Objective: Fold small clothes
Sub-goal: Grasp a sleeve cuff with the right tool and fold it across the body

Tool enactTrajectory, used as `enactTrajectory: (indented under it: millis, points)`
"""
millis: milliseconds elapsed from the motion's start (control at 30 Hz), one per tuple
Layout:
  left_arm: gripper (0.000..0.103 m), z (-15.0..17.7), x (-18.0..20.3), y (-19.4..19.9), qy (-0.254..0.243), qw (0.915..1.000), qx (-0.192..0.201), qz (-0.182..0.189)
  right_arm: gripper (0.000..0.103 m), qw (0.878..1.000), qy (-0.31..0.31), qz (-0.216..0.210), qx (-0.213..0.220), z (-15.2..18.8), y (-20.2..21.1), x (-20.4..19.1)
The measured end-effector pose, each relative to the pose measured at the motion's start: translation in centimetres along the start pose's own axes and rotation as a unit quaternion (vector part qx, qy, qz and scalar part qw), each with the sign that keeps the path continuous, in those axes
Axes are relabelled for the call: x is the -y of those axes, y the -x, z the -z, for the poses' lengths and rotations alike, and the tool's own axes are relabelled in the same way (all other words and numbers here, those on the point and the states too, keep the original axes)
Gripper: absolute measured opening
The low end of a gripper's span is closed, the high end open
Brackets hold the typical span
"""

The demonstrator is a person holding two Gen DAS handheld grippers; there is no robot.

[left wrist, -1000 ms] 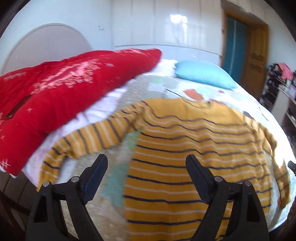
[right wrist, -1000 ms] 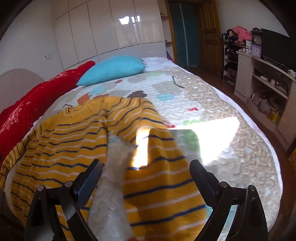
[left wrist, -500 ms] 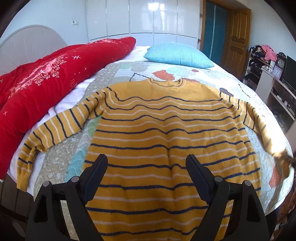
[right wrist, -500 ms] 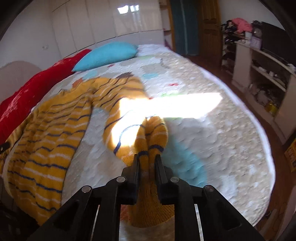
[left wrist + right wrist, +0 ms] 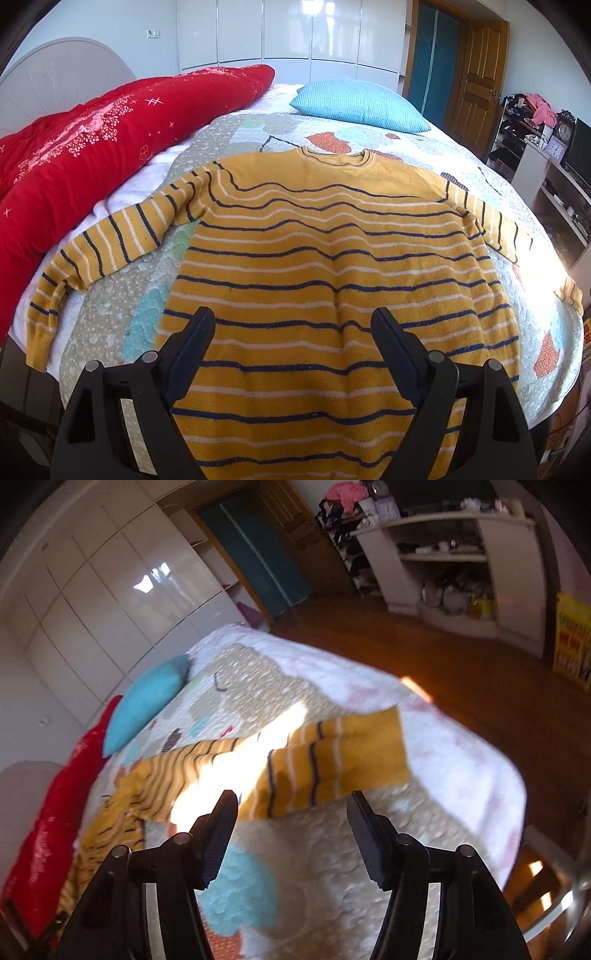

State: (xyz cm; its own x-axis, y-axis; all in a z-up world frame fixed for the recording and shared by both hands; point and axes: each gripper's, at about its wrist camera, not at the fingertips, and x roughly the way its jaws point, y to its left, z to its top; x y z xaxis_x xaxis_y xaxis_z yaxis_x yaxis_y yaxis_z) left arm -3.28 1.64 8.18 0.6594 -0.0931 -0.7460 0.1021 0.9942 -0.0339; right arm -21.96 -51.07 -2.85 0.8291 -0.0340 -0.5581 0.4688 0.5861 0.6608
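Change: now that the right claw [image 5: 291, 819] has let go, its sleeve [image 5: 332, 764] lies spread.
Claws: left claw [image 5: 291, 336] wide too.
Meaning: sweater [image 5: 332, 266] flat on bed [image 5: 110, 317], folding can start.

The left wrist camera looks forward between the fingers of the left claw [image 5: 291, 354] from the foot of the bed [image 5: 229, 129], level and close above the hem of the striped sweater [image 5: 332, 266], facing the wardrobe wall [image 5: 288, 33] beyond the blue pillow [image 5: 360, 105]. The right wrist camera looks out past the right claw [image 5: 291, 834] from near the bed's [image 5: 461, 760] corner, rolled sideways and blurred, near the sweater's [image 5: 332, 764] sleeve, facing across toward the pillow [image 5: 147, 701] and wardrobe [image 5: 110, 602]. Both views share the bed, sweater, pillow, red quilt [image 5: 92, 147] [image 5: 40, 853] and wardrobe.
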Motion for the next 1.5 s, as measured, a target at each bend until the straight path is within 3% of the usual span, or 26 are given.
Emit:
enactTrajectory:
  millis: [67, 133, 300, 333, 367, 400, 433, 567, 767, 900, 1067, 1167, 1367, 1467, 1500]
  points:
    - [0.085, 0.1, 0.1, 0.0, 0.001, 1.0, -0.002, 0.005, 0.068, 0.999, -0.039, -0.026, -0.022, 0.9, -1.7, 0.5]
    - [0.085, 0.2, 0.3, 0.2, -0.002, 1.0, 0.0, 0.005, 0.068, 0.997, -0.074, -0.024, -0.029, 1.2, -3.5, 1.3]
    - [0.085, 0.2, -0.4, 0.5, 0.01, 0.9999, 0.005, 0.003, 0.066, 0.993, -0.119, -0.007, 0.015, -0.9, -5.8, 2.4]
    - [0.085, 0.2, -0.8, 0.5, 0.016, 0.9999, 0.005, 0.003, 0.057, 0.993, -0.12, 0.0, 0.016, -1.5, -6.3, 2.2]
    - [0.085, 0.2, -1.0, 0.5, 0.021, 0.9998, 0.005, 0.002, 0.024, 0.993, -0.119, 0.008, 0.013, -2.1, -6.8, 2.1]
    - [0.085, 0.2, -1.4, 0.6, 0.029, 0.9996, 0.006, 0.003, 0.012, 0.993, -0.117, 0.006, 0.003, -2.7, -7.4, 1.9]
    - [0.085, 0.2, -1.8, 0.7, 0.034, 0.9994, 0.007, 0.003, 0.012, 0.993, -0.116, 0.004, -0.001, -3.2, -7.8, 1.6]
    - [0.085, 0.5, -3.7, 1.4, 0.057, 0.9982, 0.015, 0.007, 0.01, 0.999, -0.035, 0.008, 0.019, -4.8, -7.1, -3.7]
    - [0.085, 1.5, -7.1, 2.4, 0.099, 0.9947, 0.026, 0.014, 0.008, 0.993, 0.112, -0.047, -0.005, -3.5, -9.3, -18.3]
    - [0.085, 2.3, -9.2, 2.8, 0.117, 0.9926, 0.029, 0.011, 0.008, 0.974, 0.193, -0.105, -0.054, 1.1, -13.0, -29.0]
    - [0.085, 3.4, -12.3, 3.4, 0.142, 0.9892, 0.038, 0.004, 0.007, 0.934, 0.288, -0.167, -0.126, 9.9, -17.3, -41.0]
    - [0.085, 4.2, -14.0, 3.7, 0.156, 0.9869, 0.042, 0.001, 0.007, 0.911, 0.336, -0.176, -0.162, 15.1, -20.3, -46.4]
    - [0.085, 5.6, -16.8, 3.4, 0.19, 0.981, 0.035, -0.007, 0.007, 0.876, 0.406, -0.16, -0.205, 23.3, -24.9, -52.0]
    - [0.085, 6.2, -17.4, 3.1, 0.202, 0.9789, 0.028, -0.008, 0.014, 0.862, 0.438, -0.143, -0.214, 26.0, -26.0, -52.7]
    - [0.085, 6.3, -17.5, 3.0, 0.205, 0.9784, 0.025, -0.008, 0.02, 0.857, 0.446, -0.142, -0.217, 26.4, -25.9, -52.7]
